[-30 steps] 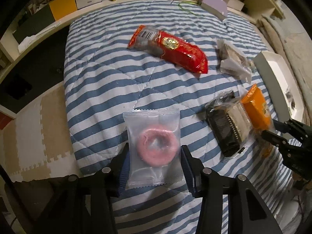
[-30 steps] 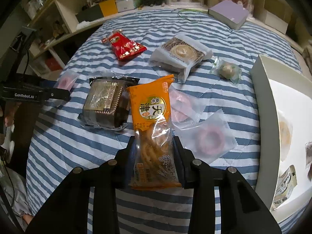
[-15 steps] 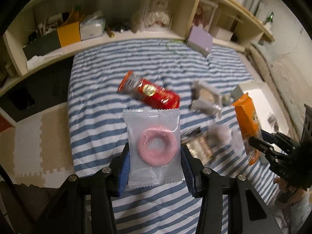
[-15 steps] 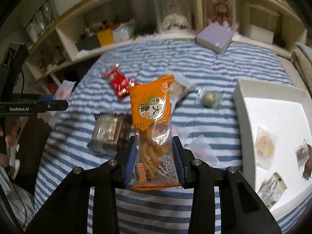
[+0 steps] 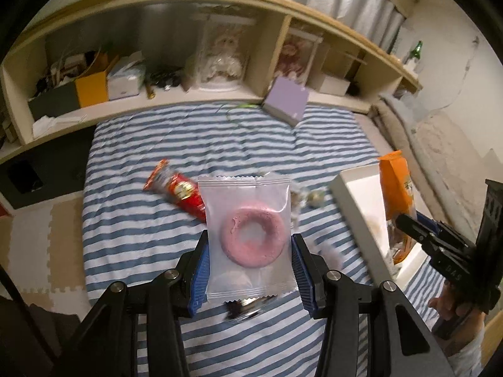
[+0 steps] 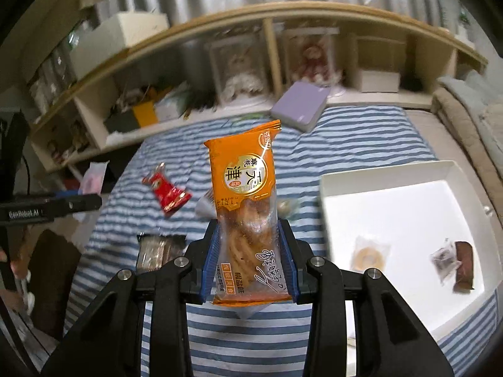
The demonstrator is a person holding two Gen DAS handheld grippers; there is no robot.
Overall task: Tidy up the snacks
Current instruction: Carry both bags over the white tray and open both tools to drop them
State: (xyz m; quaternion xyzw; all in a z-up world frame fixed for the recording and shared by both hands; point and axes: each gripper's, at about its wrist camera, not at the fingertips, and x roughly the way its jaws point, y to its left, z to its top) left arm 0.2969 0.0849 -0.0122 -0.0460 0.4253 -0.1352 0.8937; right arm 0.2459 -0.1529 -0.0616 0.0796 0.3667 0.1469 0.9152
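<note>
My left gripper (image 5: 249, 245) is shut on a clear packet holding a pink ring-shaped snack (image 5: 251, 238), lifted above the striped bed. My right gripper (image 6: 248, 242) is shut on an orange packet of twisted fried snacks (image 6: 243, 188), also held in the air; the same orange packet (image 5: 395, 194) shows at the right of the left wrist view. A white tray (image 6: 389, 201) lies on the bed to the right with three wrapped snacks in it. A red packet (image 6: 165, 190), a dark wrapped cake (image 6: 158, 251) and a small round wrapped sweet (image 6: 284, 209) lie on the bed.
The blue-and-white striped bed cover (image 5: 151, 229) spreads below both grippers. A lilac box (image 6: 298, 105) sits at the bed's far edge. A cluttered wooden shelf (image 5: 157, 62) runs behind it. Foam floor mats (image 5: 34, 245) lie to the left. A person's hand (image 5: 452, 308) holds the right gripper.
Both grippers have risen off the bed with their packets and tilted up, so the shelf and curtain now fill the upper view. The orange packet has moved over toward the white tray.
</note>
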